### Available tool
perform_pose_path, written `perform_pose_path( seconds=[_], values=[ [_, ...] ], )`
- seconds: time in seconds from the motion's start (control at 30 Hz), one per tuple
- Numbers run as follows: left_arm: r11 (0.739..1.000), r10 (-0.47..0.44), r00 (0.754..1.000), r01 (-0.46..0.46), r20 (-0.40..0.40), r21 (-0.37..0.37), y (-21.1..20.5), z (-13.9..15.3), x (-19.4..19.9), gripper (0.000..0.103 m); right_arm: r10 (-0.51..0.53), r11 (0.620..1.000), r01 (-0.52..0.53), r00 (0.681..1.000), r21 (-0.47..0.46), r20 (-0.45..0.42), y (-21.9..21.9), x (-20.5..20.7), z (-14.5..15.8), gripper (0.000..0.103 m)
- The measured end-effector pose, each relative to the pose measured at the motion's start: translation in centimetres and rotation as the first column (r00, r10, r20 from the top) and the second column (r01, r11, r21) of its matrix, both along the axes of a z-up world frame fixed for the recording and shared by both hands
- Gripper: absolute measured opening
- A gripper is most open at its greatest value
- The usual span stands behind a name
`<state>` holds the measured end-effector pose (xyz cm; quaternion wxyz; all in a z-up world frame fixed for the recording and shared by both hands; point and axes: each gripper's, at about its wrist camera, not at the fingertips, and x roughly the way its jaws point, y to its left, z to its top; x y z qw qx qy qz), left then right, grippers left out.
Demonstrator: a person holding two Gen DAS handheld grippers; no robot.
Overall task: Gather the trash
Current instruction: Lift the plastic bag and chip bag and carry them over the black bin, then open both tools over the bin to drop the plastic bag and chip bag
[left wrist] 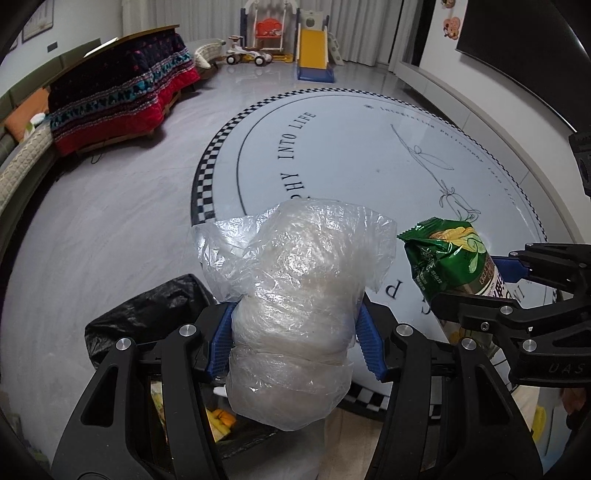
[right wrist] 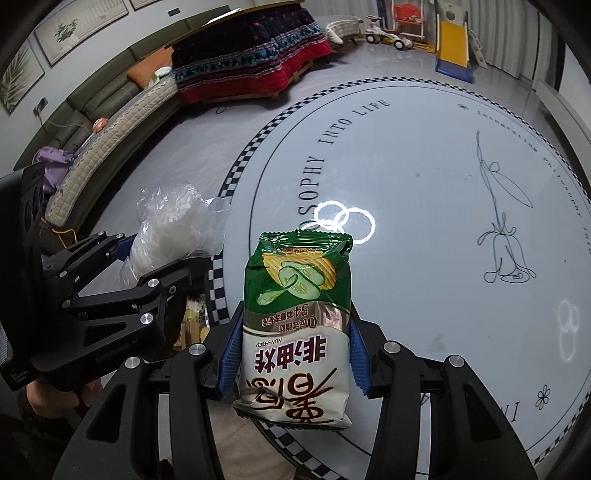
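Left gripper (left wrist: 295, 332) clamps plastic bundle (left wrist: 295, 295); right gripper (right wrist: 291, 354) clamps chip bag (right wrist: 295, 317). Black trash bag (left wrist: 147, 310) at 8 o'clock of left gripper, nearer to left hand.

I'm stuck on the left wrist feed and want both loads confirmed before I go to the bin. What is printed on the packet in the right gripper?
Observer: The chip packet shows cucumber slices on ridged chips and the words NON-FRIED; the right gripper has blue pads on both its sides.
Operator: Anything left of the quilted table?
Observer: A green sofa runs along the wall under framed plant pictures.
Operator: Does my clear bag look secure from that side?
Observer: The clear plastic bag sits between the left gripper's fingers, its crumpled top sticking out beyond them.
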<state>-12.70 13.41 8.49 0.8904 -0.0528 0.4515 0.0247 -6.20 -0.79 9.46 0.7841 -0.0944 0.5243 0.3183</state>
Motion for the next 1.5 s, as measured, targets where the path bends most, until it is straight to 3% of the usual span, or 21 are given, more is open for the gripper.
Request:
perform_pose_path(
  seconds=[0.37,0.6,0.8,1.13,1.5],
  values=[
    [0.989,0.147,0.989,-0.148,-0.021,-0.019,6.1,-1.7,-5.4,0.057,0.144,0.990,-0.144,0.989,-0.007,-0.017,6.9,-2.8,-1.1,0.051],
    [0.965,0.260,0.965,-0.261,-0.030,-0.019,10.2,-2.5,-9.3,0.057,0.235,0.972,-0.235,0.972,-0.006,-0.026,11.2,-4.7,-1.5,0.051],
    [0.930,0.364,0.929,-0.366,-0.058,-0.022,13.6,-4.0,-12.4,0.057,0.321,0.946,-0.322,0.946,-0.020,-0.040,15.1,-6.6,-2.3,0.051],
    [0.854,0.514,0.850,-0.519,-0.118,-0.021,18.1,-6.4,-16.9,0.057,0.434,0.899,-0.437,0.897,-0.030,-0.085,20.6,-9.1,-4.3,0.051],
    [0.797,0.592,0.786,-0.604,-0.178,-0.015,20.7,-8.6,-18.8,0.057,0.481,0.871,-0.489,0.868,-0.045,-0.123,24.4,-9.2,-6.1,0.051]
  ],
)
